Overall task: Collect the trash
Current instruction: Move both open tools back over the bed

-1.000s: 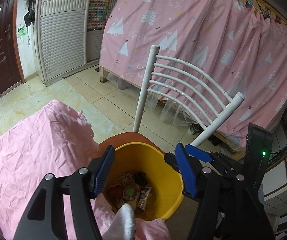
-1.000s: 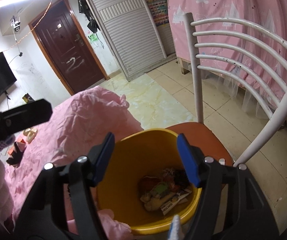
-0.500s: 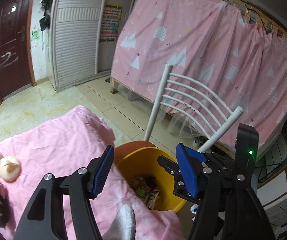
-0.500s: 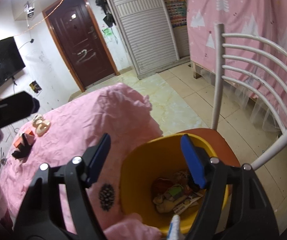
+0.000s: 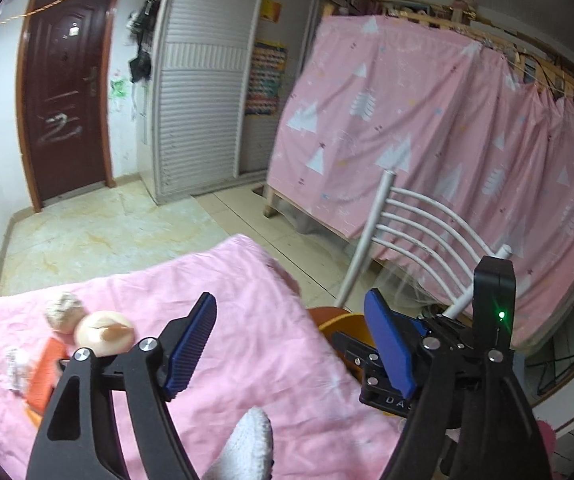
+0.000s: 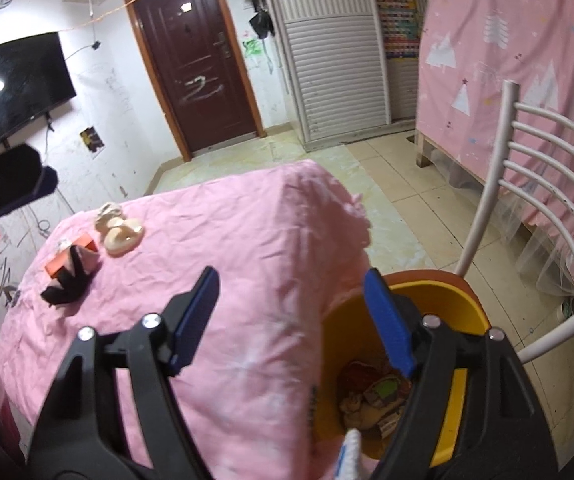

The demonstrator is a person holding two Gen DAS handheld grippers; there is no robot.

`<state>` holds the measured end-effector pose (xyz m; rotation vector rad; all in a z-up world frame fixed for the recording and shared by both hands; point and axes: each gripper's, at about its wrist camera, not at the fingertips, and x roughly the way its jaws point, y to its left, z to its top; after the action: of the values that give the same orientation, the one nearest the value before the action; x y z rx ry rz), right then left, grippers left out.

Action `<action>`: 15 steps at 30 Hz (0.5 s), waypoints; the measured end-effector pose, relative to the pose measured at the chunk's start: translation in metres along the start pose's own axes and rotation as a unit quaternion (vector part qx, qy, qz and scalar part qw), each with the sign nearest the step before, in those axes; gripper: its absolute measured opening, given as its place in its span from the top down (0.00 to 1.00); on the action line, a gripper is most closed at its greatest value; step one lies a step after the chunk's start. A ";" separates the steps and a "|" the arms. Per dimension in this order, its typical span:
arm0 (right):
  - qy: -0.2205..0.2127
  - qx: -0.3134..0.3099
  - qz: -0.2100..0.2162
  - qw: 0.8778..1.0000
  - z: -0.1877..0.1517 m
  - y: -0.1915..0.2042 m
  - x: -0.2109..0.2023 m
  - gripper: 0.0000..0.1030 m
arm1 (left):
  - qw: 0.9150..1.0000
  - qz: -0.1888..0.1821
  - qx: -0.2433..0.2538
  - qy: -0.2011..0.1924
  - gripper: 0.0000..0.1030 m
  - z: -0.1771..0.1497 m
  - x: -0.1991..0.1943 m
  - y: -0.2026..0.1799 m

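Pink cloth covers the worktop [image 6: 247,264], and what is left to collect sits in a small cluster at its far left corner: a pale crumpled wad [image 6: 108,213], a cream shell-like piece [image 6: 124,238], an orange box [image 6: 72,257] and a black scrap [image 6: 67,286] lying against the box. The yellow bin [image 6: 463,320] stands on the orange seat of the white chair [image 6: 535,184], tight against the right edge of the worktop, and wrappers [image 6: 379,392] already lie in its bottom.

Both grippers are empty. The left gripper [image 5: 291,348] has its jaws spread wide above the cloth, with the cluster off to its left. The right gripper [image 6: 293,320] is just as wide, one finger over the cloth and the other over the bin's mouth.

To my eye this is the reach between drops: nothing is in hand, and the next piece has to be fetched. The left gripper is nearer, so it should swing left and down onto one item, the cream piece or the box, and close firmly. The black scrap looks soft and flat; I'd expect it to need a pinch right at the cloth.
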<state>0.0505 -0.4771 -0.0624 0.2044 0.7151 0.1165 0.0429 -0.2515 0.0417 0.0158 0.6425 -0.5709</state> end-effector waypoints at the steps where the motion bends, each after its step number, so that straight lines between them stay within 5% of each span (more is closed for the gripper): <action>1: 0.002 -0.005 0.001 1.000 0.001 0.006 0.002 0.26 | 1.000 0.006 0.000 -0.004 0.34 0.000 -0.004 0.005; 15: 0.036 -0.074 0.018 0.996 0.006 0.093 0.029 0.23 | 0.997 0.052 -0.038 -0.037 0.34 -0.012 -0.046 0.090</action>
<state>0.0728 -0.3820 -0.0554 0.0718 0.7707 0.2101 0.0523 -0.1499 0.0437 -0.0432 0.5885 -0.4443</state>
